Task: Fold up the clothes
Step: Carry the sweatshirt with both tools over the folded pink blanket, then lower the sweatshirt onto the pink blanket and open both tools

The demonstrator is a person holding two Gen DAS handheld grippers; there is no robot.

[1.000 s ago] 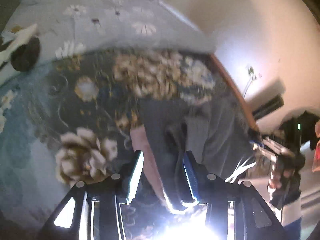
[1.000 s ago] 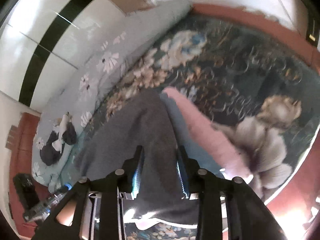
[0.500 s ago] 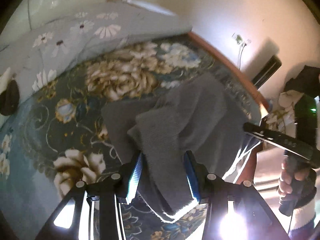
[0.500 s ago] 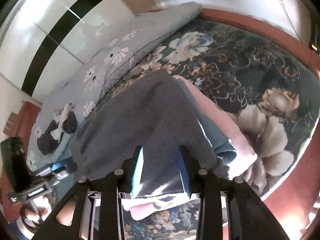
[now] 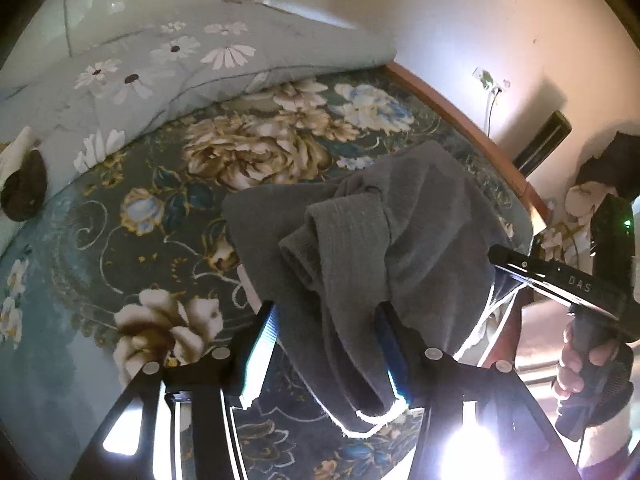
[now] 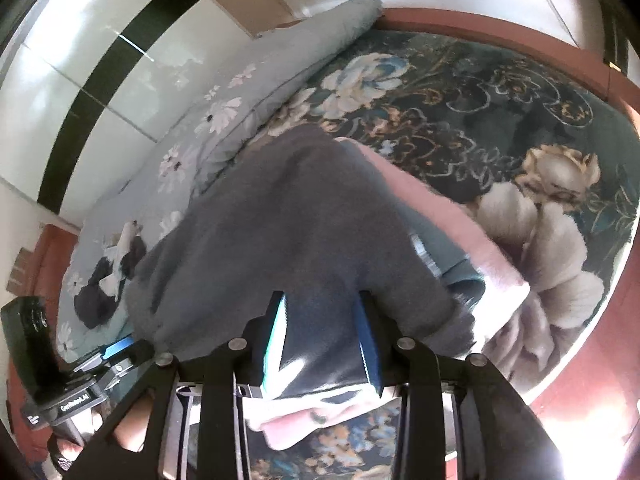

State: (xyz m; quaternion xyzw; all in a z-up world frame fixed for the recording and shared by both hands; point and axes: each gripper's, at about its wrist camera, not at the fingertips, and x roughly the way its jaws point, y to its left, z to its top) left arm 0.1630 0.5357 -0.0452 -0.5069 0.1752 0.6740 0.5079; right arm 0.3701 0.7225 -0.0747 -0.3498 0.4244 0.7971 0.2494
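A grey knitted garment [image 5: 384, 232] lies bunched on the dark floral bedspread [image 5: 168, 224]. It also shows in the right wrist view [image 6: 288, 232], on top of a folded pink garment [image 6: 472, 232] and a teal one [image 6: 456, 264]. My left gripper [image 5: 326, 344] has its jaws apart with a grey fold hanging between them. My right gripper [image 6: 320, 340] has its jaws apart with the grey cloth's near edge between them. Whether either gripper pinches the cloth does not show.
A pale blue daisy quilt [image 5: 168, 60] is rolled along the bed's far side. A black-and-white plush toy [image 6: 108, 276] lies on it. A red-brown wooden bed frame [image 6: 520, 36] edges the mattress by the wall. The other hand-held gripper [image 5: 576, 292] is at the right.
The grey garment was brought over the pink and teal pile and now covers most of it. Both grippers pulled back and up, widening the view of the bed.
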